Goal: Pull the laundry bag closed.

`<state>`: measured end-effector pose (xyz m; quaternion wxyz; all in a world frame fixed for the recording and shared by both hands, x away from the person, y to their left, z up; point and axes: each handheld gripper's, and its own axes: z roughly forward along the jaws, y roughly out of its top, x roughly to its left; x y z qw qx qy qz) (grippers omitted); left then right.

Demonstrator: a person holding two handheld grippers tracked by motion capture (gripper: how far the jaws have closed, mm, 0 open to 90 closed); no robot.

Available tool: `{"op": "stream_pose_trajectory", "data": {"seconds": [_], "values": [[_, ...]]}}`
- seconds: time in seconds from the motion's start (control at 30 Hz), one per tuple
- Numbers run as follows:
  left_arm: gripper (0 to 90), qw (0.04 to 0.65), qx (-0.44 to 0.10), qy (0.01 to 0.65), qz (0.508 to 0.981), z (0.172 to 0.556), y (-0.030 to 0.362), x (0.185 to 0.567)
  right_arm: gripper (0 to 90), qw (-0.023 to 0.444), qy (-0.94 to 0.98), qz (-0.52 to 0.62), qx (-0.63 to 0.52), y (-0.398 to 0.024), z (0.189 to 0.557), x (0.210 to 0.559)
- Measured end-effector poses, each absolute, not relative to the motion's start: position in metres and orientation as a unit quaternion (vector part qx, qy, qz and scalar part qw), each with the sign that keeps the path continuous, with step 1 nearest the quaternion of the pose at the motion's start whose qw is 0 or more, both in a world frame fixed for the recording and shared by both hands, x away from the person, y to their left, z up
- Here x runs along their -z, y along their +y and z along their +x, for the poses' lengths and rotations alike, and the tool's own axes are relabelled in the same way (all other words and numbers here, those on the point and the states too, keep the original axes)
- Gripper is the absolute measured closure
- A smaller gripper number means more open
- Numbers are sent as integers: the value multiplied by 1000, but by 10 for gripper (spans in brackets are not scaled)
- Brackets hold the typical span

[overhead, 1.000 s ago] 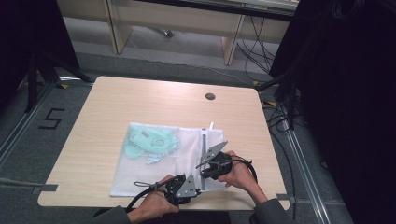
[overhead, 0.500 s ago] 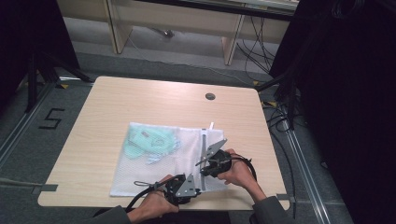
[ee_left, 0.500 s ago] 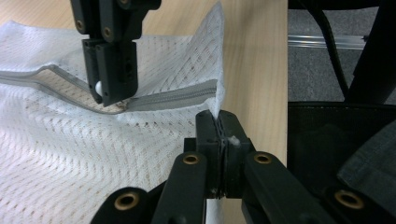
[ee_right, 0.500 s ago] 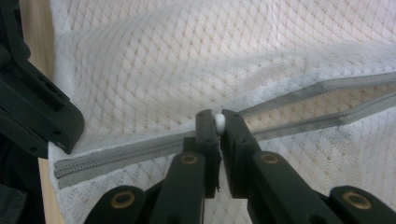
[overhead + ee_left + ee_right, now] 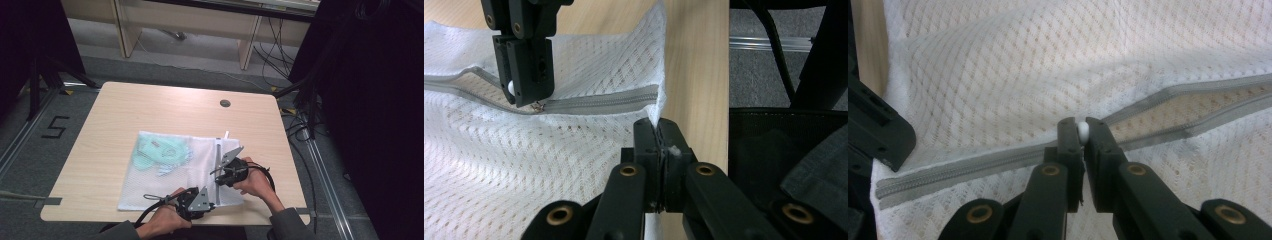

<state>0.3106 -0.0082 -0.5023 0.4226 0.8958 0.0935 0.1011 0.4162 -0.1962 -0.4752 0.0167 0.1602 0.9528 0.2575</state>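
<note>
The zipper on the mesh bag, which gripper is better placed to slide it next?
Likely the right gripper: it pinches the white zipper pull, while the left gripper clamps the mesh bag corner as anchor.

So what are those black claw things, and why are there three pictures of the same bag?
They are hand-held grabbing tools, one in each of a person's hands. The left gripper and the right gripper each have two black fingers that pinch. One picture comes from a camera high above the wooden table. The other two come from small cameras riding on each tool, looking along its fingers. On the table lies a white mesh bag with something pale green inside. The left tool is pinched shut on the bag's edge, right at the end of the grey zipper. The right tool is pinched shut on the little white zipper pull. Part of the zipper is open.
</note>
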Motion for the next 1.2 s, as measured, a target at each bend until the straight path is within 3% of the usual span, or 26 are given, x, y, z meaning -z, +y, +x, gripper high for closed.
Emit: {"op": "stream_pose_trajectory", "data": {"seconds": [1.2], "values": [[885, 426, -89, 105, 894, 310, -8, 503, 863, 31, 952, 168, -253, -196, 436, 476]]}}
